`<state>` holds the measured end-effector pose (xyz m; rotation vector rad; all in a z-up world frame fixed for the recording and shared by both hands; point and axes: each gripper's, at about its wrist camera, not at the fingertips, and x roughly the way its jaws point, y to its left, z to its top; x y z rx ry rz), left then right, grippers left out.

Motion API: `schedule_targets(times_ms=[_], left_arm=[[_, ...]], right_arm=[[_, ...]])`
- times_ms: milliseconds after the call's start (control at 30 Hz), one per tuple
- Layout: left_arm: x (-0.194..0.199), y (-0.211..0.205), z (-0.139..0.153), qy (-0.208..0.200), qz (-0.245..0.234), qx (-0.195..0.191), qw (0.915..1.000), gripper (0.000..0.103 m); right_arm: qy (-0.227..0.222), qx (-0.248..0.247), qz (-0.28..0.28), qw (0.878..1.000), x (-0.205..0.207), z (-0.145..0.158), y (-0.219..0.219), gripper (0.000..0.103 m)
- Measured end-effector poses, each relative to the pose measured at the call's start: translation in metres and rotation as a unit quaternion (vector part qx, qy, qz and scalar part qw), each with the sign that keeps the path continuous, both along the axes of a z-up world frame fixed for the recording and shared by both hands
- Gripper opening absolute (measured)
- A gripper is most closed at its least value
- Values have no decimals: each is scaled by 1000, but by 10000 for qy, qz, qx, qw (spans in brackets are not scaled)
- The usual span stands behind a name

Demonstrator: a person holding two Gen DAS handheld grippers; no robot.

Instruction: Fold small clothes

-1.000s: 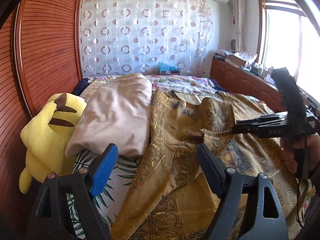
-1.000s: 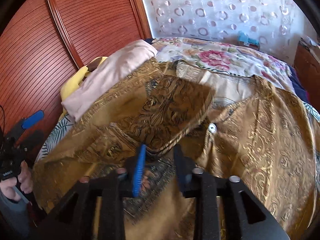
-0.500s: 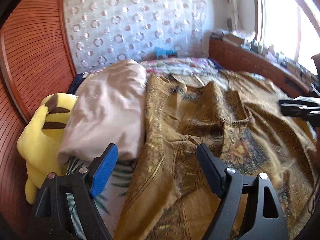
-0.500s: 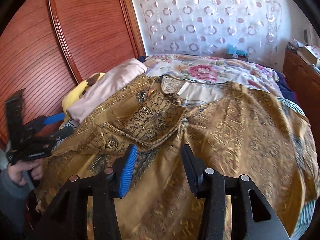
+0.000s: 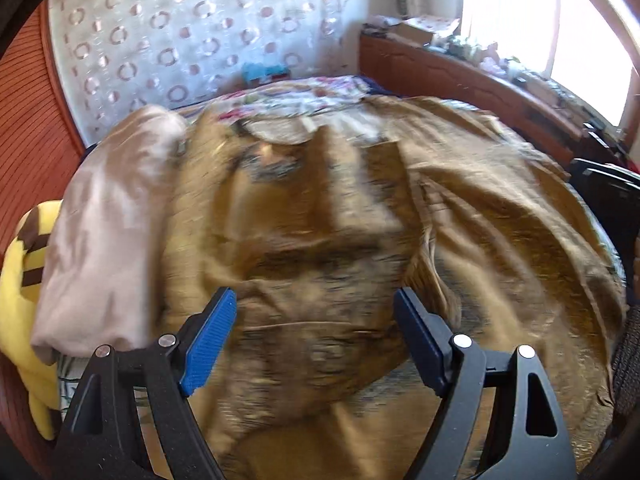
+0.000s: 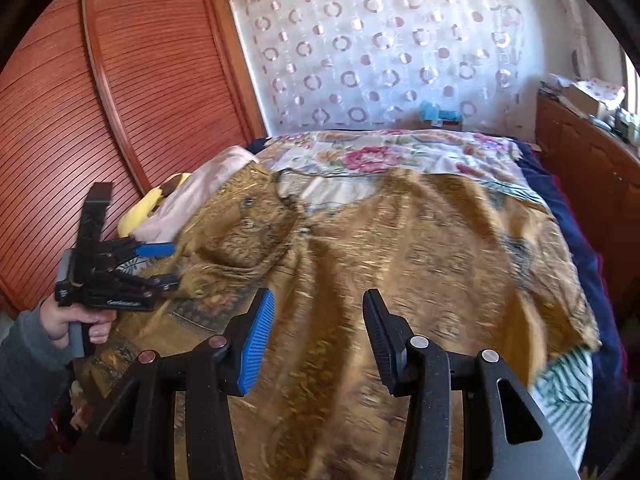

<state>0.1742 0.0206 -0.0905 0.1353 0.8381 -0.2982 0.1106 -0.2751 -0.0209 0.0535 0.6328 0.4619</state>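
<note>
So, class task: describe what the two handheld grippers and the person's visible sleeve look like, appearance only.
Both the left gripper and the right gripper are black plastic frames with silver rivets. Each carries one bright blue ribbed pad and one dark pad. From the right wrist view, the left gripper has a grey handle and small white lettering. The sleeve is grey knit.

A yellow plush toy (image 5: 18,300) lies against the slatted wooden doors (image 6: 100,92) at the left of the bed, half under a folded pink blanket (image 5: 108,232). Behind the bed hangs a white curtain (image 6: 384,52) dotted with rings — a small blue object (image 6: 438,114) sits at its foot. A floral sheet (image 6: 372,152) covers the far end, and a wooden cabinet (image 5: 460,80) under the bright window (image 5: 576,32) carries clutter, blurred.
</note>
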Motion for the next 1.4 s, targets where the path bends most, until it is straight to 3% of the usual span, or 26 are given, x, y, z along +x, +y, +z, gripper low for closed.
schedule_targets(times_ms=[200,333,400,700,900,1267,1400], left_arm=[[-15,-15,5,-222,-29,260,9994,82],[-15,-22,10,-281,-65,-60,9996,82],[-10,-25,9,-246,-117,-180,9995,82],[0,-52,-8,58,-305,-28,9995,82],[6,-57,-21,295,-295,83,9991,82],[3,-61,-21,290,-331,171,9989,87],[4,-61,-22,291,-327,174,9989,87]], right_arm=[[98,-37,-456,9989,-12,-6,-33,48],[146,-101,-891,9959,-17,-10,-62,48],[204,-157,-1127,9933,-17,-14,-77,48],[621,-276,-1833,9807,14,-24,-124,51],[1137,387,-2016,9721,45,-28,-147,54],[1945,1102,-1833,9573,93,-51,-166,53],[1952,1264,-1660,9583,91,-46,-177,31]])
